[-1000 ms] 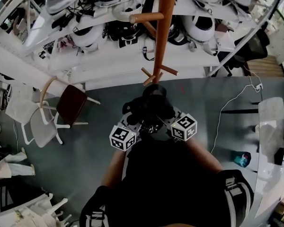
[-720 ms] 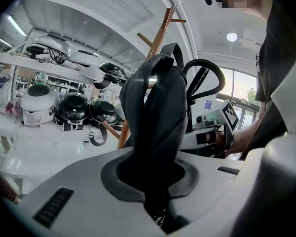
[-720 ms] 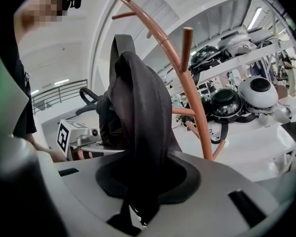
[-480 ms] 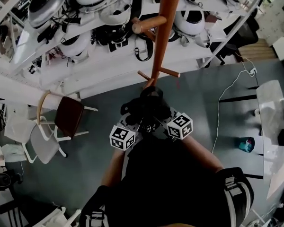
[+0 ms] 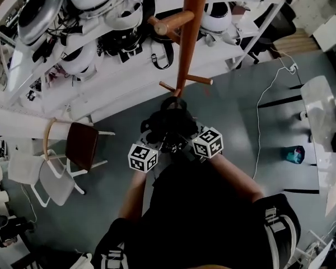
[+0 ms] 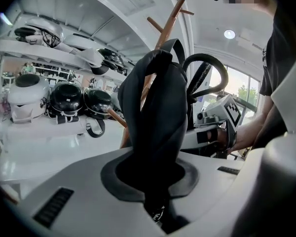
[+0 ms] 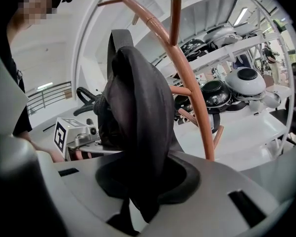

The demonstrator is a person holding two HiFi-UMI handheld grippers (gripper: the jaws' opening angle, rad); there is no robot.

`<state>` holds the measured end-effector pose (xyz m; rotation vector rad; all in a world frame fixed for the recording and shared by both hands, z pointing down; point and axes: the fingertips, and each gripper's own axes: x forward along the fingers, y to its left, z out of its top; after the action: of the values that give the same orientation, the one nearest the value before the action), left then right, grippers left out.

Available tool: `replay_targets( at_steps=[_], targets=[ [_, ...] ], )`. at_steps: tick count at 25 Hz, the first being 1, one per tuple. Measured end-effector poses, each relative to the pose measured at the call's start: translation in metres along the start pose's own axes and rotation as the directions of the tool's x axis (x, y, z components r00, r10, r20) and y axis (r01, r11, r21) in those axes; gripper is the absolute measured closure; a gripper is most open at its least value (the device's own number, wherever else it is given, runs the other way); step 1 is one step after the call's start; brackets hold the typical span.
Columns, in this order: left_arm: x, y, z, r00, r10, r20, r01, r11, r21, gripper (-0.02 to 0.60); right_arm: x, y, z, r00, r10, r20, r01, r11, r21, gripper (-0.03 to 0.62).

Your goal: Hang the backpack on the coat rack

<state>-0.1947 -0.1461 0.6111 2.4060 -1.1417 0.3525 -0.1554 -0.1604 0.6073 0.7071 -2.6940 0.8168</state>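
Observation:
A black backpack hangs bunched between both grippers, just in front of the wooden coat rack, its top near the rack's lowest pegs. My left gripper is shut on the backpack's black fabric, which fills its jaws; the rack's pole rises behind. My right gripper is likewise shut on the backpack, with the rack's pole close to the right of it. The fingertips of both are hidden by the fabric.
White shelves loaded with helmets stand right behind the rack. A brown chair and white chairs are at the left. A white table, a floor cable and a teal object lie at the right.
Both grippers with the backpack have moved closer to the rack's pole, and the backpack's top now sits just under the lowest pegs. The grip has not changed.

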Motion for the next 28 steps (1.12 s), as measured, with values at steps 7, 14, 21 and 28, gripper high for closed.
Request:
replay_targets(
  at_steps=[7,14,21,28],
  targets=[
    [0.013,0.012,-0.012,0.999,-0.004,-0.039,0.004,1.0,0.0,0.514,0.013,-0.014,-0.011,0.999,-0.008,-0.031,0.008,1.0,-0.014,0.48],
    [0.03,0.02,-0.024,0.997,0.003,-0.082,-0.002,1.0,0.004,0.514,0.021,-0.032,-0.022,0.998,-0.008,-0.059,0.01,1.0,0.024,0.48],
    [0.049,0.03,-0.034,0.993,0.009,-0.115,-0.008,1.0,0.003,0.514,0.029,-0.05,-0.029,0.996,-0.029,-0.082,0.031,0.999,0.022,0.48],
    [0.067,0.04,-0.042,0.99,0.01,-0.139,-0.012,1.0,-0.013,0.514,0.038,-0.067,-0.036,0.994,-0.035,-0.106,0.039,0.999,0.033,0.48]
  ],
)
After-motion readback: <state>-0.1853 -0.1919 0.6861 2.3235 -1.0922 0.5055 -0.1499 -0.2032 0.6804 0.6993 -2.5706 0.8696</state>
